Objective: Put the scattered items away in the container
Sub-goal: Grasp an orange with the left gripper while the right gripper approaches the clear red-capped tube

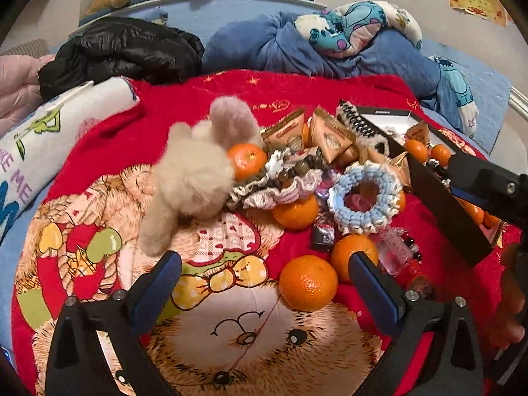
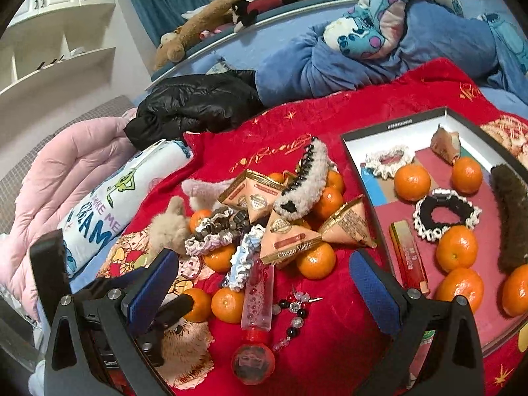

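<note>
Scattered items lie on a red blanket [image 2: 330, 118]: mandarins [image 1: 308, 282], Choco Magic packets [image 2: 290, 244], scrunchies [image 1: 366, 198], a fluffy plush [image 1: 191, 171], a clear red-capped tube [image 2: 257, 297] and a bead string [image 2: 297, 313]. The black-rimmed box [image 2: 392, 125] on the right holds several mandarins [image 2: 412, 181], a black scrunchie [image 2: 447, 213], a brown hair clip [image 2: 511, 217] and a red bar [image 2: 407, 254]. My left gripper [image 1: 264, 283] is open, low over the blanket beside two mandarins. My right gripper [image 2: 264, 287] is open above the tube, left of the box.
A black jacket [image 2: 198, 102], a blue Stitch duvet [image 2: 379, 33] and a pink quilt [image 2: 66, 171] lie behind the blanket. A white printed pillow [image 1: 49, 138] sits at the left. Plush toys [image 2: 231, 6] line the headboard.
</note>
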Action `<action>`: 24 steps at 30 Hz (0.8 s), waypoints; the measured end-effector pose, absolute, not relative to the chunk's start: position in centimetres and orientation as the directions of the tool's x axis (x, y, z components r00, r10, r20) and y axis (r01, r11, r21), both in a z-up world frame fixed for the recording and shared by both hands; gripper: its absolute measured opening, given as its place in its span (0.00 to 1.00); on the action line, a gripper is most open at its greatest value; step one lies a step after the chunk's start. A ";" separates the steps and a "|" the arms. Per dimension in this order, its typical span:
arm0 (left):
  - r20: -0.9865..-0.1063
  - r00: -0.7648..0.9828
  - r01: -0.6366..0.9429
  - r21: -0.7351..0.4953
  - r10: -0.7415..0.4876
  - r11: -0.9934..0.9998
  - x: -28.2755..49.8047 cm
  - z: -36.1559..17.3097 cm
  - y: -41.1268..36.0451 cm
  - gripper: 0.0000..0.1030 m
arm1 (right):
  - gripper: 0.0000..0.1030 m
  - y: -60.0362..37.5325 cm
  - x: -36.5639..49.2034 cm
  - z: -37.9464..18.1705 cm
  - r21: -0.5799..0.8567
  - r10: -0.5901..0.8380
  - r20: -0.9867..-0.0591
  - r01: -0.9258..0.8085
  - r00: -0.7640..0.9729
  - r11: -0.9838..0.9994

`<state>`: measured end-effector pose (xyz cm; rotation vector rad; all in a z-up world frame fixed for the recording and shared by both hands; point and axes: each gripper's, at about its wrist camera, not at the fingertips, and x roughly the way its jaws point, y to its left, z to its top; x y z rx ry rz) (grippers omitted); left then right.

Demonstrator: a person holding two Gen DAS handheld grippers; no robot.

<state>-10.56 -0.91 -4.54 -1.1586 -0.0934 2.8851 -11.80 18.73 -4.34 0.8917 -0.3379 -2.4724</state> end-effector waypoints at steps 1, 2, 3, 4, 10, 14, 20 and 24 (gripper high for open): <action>-0.694 -0.718 -0.008 -0.069 0.054 -0.998 -10.7 -4.7 -0.9 0.97 | 1.00 18.7 -11.9 -4.4 0.388 -0.522 -0.532 0.356 -0.666 -0.850; -0.702 -0.710 -0.009 -0.073 0.058 -0.997 -10.8 -5.0 -0.9 0.96 | 1.00 18.8 -11.9 -4.5 0.394 -0.525 -0.533 0.354 -0.663 -0.848; -0.708 -0.704 -0.009 -0.075 0.059 -0.997 -11.0 -5.2 -0.9 0.95 | 1.00 18.8 -12.0 -4.5 0.396 -0.526 -0.535 0.354 -0.662 -0.848; -0.715 -0.697 -0.009 -0.075 0.060 -0.997 -11.1 -5.4 -0.9 0.93 | 1.00 18.7 -12.0 -4.6 0.395 -0.524 -0.537 0.352 -0.661 -0.849; -0.720 -0.686 -0.033 -0.114 0.105 -0.993 -11.4 -5.9 -0.7 0.85 | 1.00 18.8 -12.0 -4.7 0.411 -0.528 -0.544 0.341 -0.652 -0.845; -0.720 -0.679 -0.051 -0.147 0.142 -0.988 -11.6 -6.2 -0.7 0.73 | 1.00 18.8 -11.9 -4.7 0.406 -0.525 -0.550 0.341 -0.650 -0.848; -0.749 -0.657 -0.051 -0.071 0.087 -0.996 -12.3 -6.9 0.6 0.65 | 1.00 18.8 -12.0 -5.1 0.411 -0.523 -0.571 0.331 -0.633 -0.849; -0.754 -0.653 -0.048 -0.057 0.075 -0.997 -12.6 -6.9 0.8 0.64 | 1.00 18.8 -11.9 -5.4 0.392 -0.510 -0.584 0.331 -0.631 -0.858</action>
